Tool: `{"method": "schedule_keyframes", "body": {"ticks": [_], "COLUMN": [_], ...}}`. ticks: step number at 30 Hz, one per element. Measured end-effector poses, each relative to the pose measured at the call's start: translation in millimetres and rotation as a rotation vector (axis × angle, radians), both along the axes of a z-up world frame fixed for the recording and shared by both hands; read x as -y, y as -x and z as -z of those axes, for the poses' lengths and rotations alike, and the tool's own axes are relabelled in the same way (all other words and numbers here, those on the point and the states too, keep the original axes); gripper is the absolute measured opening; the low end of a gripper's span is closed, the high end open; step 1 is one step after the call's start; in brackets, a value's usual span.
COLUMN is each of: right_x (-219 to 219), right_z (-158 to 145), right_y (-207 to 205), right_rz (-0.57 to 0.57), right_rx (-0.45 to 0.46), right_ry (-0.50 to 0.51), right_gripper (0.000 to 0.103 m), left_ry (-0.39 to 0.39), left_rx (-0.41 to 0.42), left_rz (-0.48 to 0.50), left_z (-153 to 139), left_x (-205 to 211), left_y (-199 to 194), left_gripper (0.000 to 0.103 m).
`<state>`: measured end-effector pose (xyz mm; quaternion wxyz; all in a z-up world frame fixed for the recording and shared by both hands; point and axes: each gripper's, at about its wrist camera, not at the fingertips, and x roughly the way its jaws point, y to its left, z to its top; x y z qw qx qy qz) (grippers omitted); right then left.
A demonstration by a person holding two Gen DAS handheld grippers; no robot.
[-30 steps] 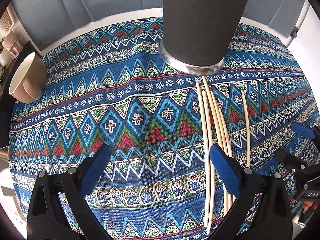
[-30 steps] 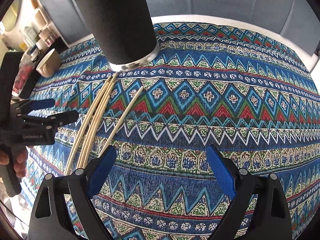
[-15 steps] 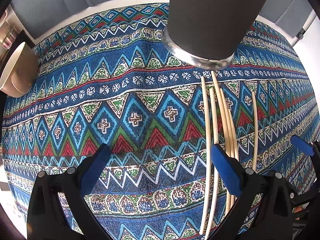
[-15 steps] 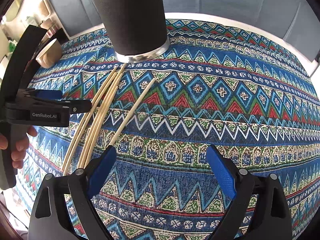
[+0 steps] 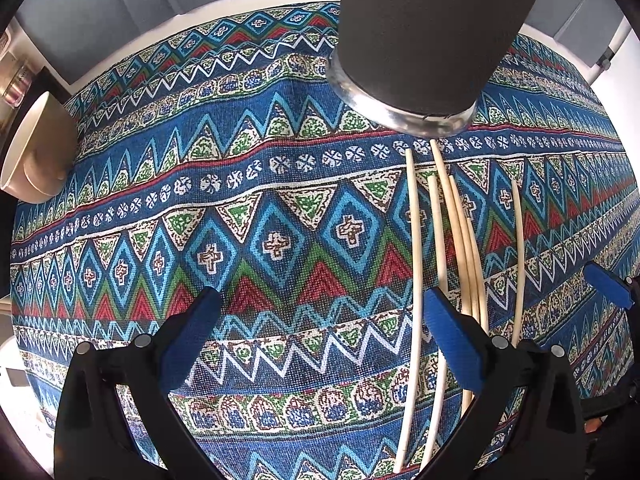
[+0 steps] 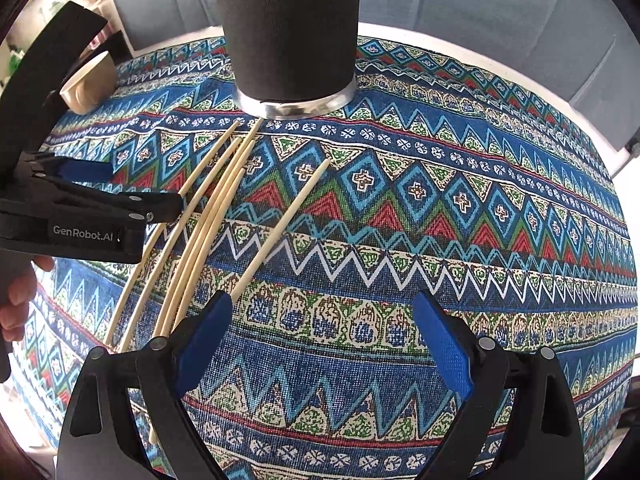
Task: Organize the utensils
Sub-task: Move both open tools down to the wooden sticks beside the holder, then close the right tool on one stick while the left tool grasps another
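Several pale wooden chopsticks [image 5: 452, 248] lie on the patterned cloth in front of a tall black cylinder holder [image 5: 428, 32] with a metal base. One chopstick [image 5: 519, 256] lies apart to the right. My left gripper [image 5: 320, 320] is open and empty, its right finger over the chopstick bundle. In the right wrist view the chopsticks [image 6: 212, 216] fan out left of centre and the holder [image 6: 290, 28] stands at the top. My right gripper [image 6: 324, 332] is open and empty, its left finger beside the lone chopstick [image 6: 280, 236]. The left gripper [image 6: 92, 208] shows at the left edge.
A beige cup [image 5: 36, 156] lies on its side at the cloth's left edge; it also shows in the right wrist view [image 6: 90, 84]. The blue, red and green patterned cloth [image 5: 240, 240] covers a white table. Grey chair backs stand behind.
Both grippers moved forward toward the holder and chopsticks. The right gripper also swung left, bringing the holder to the top centre of its view. Both stayed open.
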<state>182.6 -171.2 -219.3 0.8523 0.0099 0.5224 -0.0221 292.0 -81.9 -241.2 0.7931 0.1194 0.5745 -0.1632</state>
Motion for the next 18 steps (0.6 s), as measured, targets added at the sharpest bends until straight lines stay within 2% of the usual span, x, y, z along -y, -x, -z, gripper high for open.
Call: {"method": "schedule_keyframes", "body": {"ticks": [6,11,13,15,18], "right_x": [6,-1,-12,-20,-13], "right_z": [1,3,7,7,8], "right_y": [-14,-20,-24,-23,-22], "right_rz": [0.069,0.080,0.040,-0.051,-0.053], "right_rx": [-0.034,-0.064,-0.096,-0.090,-0.106], "right_ry": [-0.076,-0.077,-0.020,0.014,-0.007], "right_gripper": [0.087,0.088,0.089,0.088,0.086], "left_ry": [0.009,0.011,0.013,0.011,0.007], "left_rx": [0.011,0.018,0.019,0.018,0.007], "left_rz": [-0.016,-0.036,-0.064,-0.070,-0.079], "left_z": [1,1,1,0,-1], "left_x": [-1,-4,-11,-18,-29], "left_y": [-3,-1,1,3,0], "left_gripper": [0.099,0.099,0.099,0.099,0.099]}}
